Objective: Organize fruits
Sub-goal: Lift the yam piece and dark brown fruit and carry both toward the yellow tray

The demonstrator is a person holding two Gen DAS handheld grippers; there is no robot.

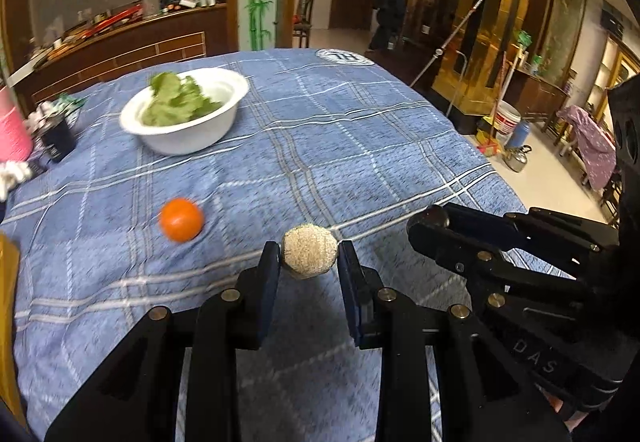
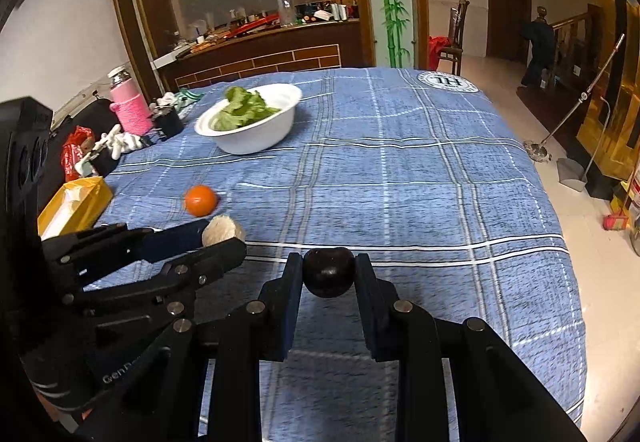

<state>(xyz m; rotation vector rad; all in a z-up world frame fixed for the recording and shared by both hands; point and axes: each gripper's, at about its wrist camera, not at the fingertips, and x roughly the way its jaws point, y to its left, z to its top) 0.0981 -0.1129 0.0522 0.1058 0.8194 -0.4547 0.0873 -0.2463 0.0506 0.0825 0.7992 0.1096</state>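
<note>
tablecloth (image 1: 360, 145): woven blue plaid cloth, matt
bowl (image 1: 188, 137): smooth white, faintly glossy
tan fruit (image 1: 309, 250): rough, grainy, matt
dark fruit (image 2: 329, 272): smooth, glossy
orange (image 1: 181, 219): smooth, slight sheen

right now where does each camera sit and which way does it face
Left wrist: on the left gripper, looking down across the blue tablecloth; its jaws pinch a tan fuzzy ball; the right gripper shows at right.
Right wrist: on the right gripper, facing the same way; its jaws pinch a dark round fruit; the left gripper shows at left.
Shared: orange, white bowl of greens, tablecloth.
</note>
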